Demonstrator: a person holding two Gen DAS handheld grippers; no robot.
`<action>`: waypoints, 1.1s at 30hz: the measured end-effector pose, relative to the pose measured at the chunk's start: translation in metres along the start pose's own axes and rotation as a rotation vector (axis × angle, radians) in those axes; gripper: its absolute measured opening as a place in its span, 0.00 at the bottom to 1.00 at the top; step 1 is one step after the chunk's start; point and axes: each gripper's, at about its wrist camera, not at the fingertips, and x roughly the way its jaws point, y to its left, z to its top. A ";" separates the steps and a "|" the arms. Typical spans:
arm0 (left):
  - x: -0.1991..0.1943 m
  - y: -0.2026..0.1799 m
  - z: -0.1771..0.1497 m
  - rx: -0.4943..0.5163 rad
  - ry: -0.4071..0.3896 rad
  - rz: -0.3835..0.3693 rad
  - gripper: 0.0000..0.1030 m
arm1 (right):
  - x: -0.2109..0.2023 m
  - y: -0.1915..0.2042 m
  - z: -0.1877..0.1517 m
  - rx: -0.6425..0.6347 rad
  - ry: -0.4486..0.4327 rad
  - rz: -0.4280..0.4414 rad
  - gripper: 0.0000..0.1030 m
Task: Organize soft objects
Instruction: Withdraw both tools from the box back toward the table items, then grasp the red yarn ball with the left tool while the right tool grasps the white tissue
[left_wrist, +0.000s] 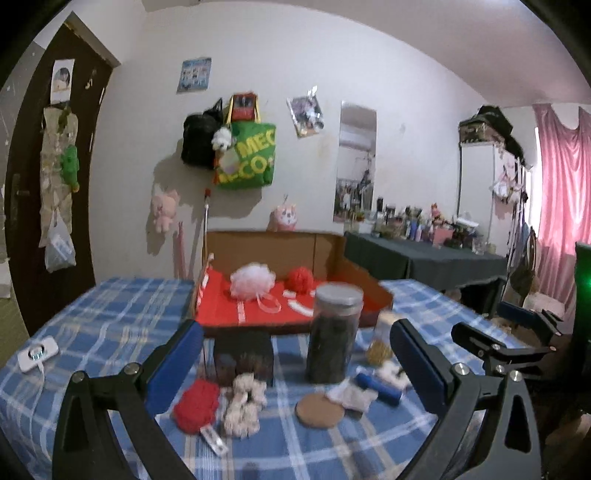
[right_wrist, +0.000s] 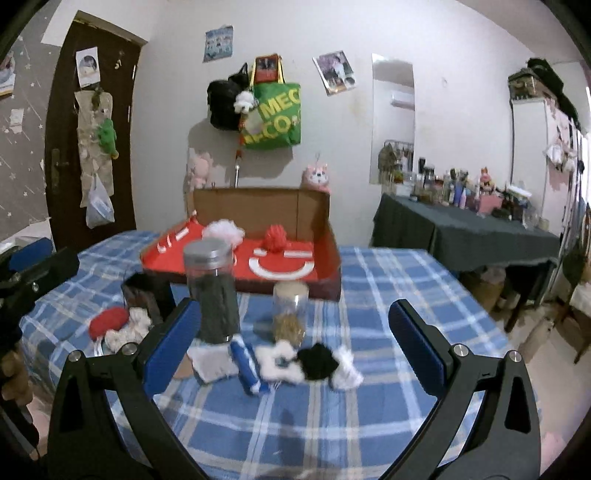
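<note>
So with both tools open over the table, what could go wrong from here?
1. The tall dark jar stands right behind the soft pile; the right tool could tip it while reaching for the black scrunchie.
2. The blue roll lies against the white fluffy piece, so both might get pinched together.

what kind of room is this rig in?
Most likely a lived-in bedroom or dorm room, not a lab. Plush toys and a green tote bag hang on the wall, pink curtains cover a window, and a side table is crowded with bottles.
</note>
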 end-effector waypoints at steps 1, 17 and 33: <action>0.003 0.000 -0.005 0.000 0.014 0.000 1.00 | 0.003 0.000 -0.005 0.007 0.010 0.001 1.00; 0.049 0.009 -0.065 -0.026 0.232 0.042 1.00 | 0.049 0.005 -0.070 0.063 0.210 0.019 1.00; 0.059 0.070 -0.057 -0.068 0.300 0.129 1.00 | 0.071 0.030 -0.062 0.077 0.257 0.196 1.00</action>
